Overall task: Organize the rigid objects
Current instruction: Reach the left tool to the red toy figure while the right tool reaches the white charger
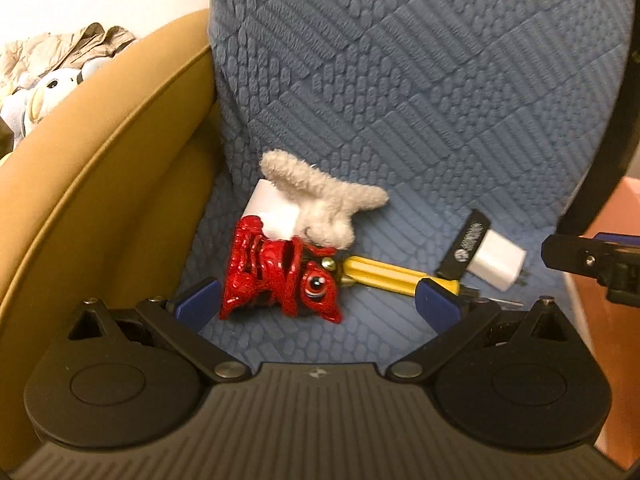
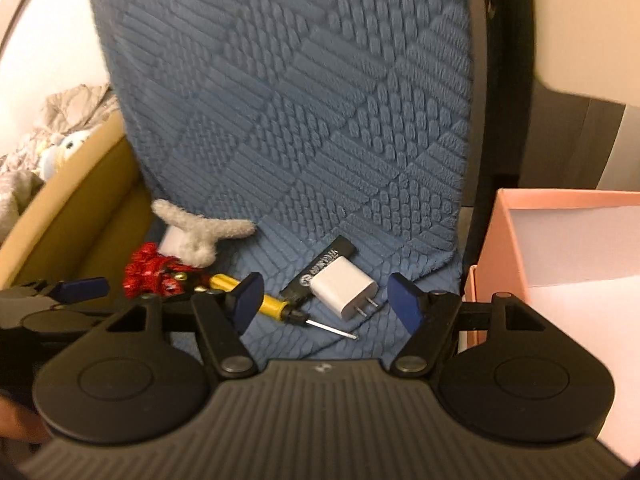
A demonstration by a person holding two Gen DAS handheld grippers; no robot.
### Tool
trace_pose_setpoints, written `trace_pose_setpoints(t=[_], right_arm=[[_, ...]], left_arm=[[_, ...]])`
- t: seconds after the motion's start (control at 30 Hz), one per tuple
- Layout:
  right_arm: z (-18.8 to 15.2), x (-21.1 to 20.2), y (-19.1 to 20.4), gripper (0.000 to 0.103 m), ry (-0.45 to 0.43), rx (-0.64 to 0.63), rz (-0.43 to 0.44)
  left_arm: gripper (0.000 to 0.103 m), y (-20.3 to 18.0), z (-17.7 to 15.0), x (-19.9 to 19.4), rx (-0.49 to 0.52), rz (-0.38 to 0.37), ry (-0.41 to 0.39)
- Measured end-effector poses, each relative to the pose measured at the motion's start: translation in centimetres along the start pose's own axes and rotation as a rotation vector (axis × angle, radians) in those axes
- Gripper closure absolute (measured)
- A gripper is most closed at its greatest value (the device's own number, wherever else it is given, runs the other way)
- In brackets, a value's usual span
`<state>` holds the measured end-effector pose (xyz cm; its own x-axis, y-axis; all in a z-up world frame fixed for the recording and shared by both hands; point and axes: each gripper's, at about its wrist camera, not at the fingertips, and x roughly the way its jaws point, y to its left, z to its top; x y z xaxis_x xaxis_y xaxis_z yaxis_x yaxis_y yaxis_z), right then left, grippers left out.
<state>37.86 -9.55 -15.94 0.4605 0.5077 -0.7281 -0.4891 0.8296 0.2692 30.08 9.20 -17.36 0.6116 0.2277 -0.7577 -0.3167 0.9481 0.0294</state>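
On the blue textured seat cover (image 1: 400,100) lie a red figurine (image 1: 276,280), a grey plush piece (image 1: 320,200) over a white block (image 1: 272,212), a yellow-handled screwdriver (image 1: 384,272), a white charger plug (image 1: 498,264) and a black flat stick (image 1: 466,244). My left gripper (image 1: 318,304) is open just above the seat, with the red figurine between its blue fingers, untouched. My right gripper (image 2: 327,303) is open around the white charger plug (image 2: 346,288) without pressing on it. The screwdriver (image 2: 272,306) passes behind its left finger.
A pink box (image 2: 560,240) with a white inside stands open at the right of the seat. A tan padded armrest (image 1: 100,180) curves along the left. Beyond it lie a soft toy (image 1: 40,96) and beige clothing (image 1: 60,48). A black frame (image 2: 504,80) edges the chair back.
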Motion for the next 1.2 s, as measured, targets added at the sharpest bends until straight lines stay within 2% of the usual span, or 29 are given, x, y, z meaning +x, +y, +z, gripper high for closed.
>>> trace_pose_setpoints(t=[0.17,0.53,0.73,0.93,1.07,1.17,1.2], right_arm=[[0.2,3.1,-0.6,0.032,0.059,-0.020,-0.005],[0.4,7.6,-0.7,0.031,0.127,-0.105,-0.020],[0.4,9.0,-0.5,0.031,0.143,-0.138,-0.030],[0.2,9.9,-0.3,0.032,0.169,-0.148,-0.028],[0.0,10.3,0.5,0.037,0.172,-0.180,-0.033],[-0.3,10.2,1.2,0.048,0.163,-0.188,-0.023],[-0.3,10.2,1.4,0.048,0.163,-0.186,-0.029]], left_arm=[[0.000,0.4,0.1,2.0,0.006,0.023,0.027],[0.000,0.6,0.4,4.4,0.028,0.075,0.054],[0.000,0.2,0.3,5.5,0.050,0.099,0.071],[0.000,0.7,0.3,6.8,0.020,0.083,0.087],[0.000,1.0,0.4,7.4,-0.002,0.056,0.086],[0.002,1.2,0.2,8.0,-0.006,0.040,0.083],[0.003,1.3,0.1,8.2,-0.008,0.030,0.074]])
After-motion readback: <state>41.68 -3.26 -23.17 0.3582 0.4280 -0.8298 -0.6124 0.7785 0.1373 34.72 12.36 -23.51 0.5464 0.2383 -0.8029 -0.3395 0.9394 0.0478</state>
